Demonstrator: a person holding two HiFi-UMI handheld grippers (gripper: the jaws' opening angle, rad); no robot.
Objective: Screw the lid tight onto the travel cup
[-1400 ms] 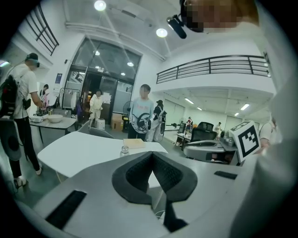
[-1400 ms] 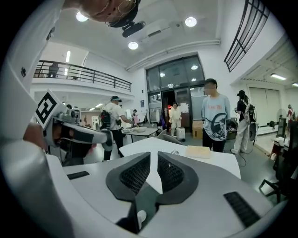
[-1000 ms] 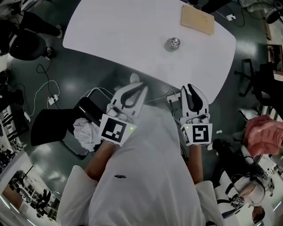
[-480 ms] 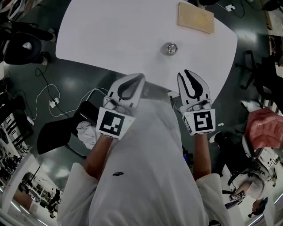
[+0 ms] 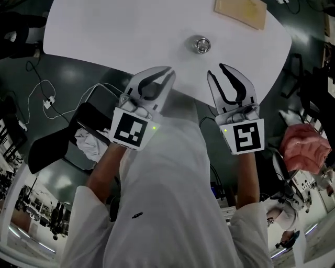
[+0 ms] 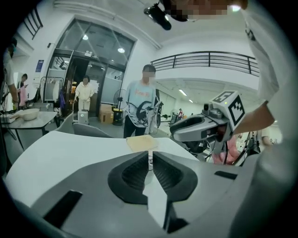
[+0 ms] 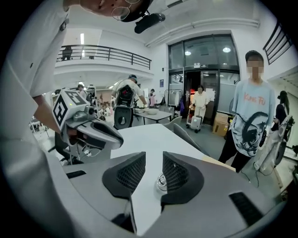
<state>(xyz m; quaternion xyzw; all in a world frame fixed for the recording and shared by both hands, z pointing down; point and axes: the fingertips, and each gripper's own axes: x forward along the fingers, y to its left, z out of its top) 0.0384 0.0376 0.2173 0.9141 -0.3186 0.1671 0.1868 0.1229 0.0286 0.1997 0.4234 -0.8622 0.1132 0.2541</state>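
Note:
The travel cup point(image 5: 200, 45) is a small shiny round thing standing alone on the white table point(image 5: 120, 31); I cannot tell its lid apart from it. Both grippers hover over the table's near edge, short of the cup. My left gripper point(image 5: 168, 72) is shut and empty; in its own view the left gripper point(image 6: 150, 155) shows only a sliver of the cup past its tips. My right gripper point(image 5: 215, 69) has just been opening. The right gripper point(image 7: 154, 163) has nothing between its pads, and the cup point(image 7: 161, 182) shows beyond the gap.
A pale wooden board point(image 5: 241, 11) lies at the table's far right. Below the table's left are a black chair point(image 5: 57, 146), a crumpled cloth point(image 5: 89, 146) and cables point(image 5: 47, 99). A person point(image 7: 251, 121) stands beyond the table.
Both grippers have moved forward over the table's near edge, closer to the cup. The right jaws have spread apart; the left jaws stay together.

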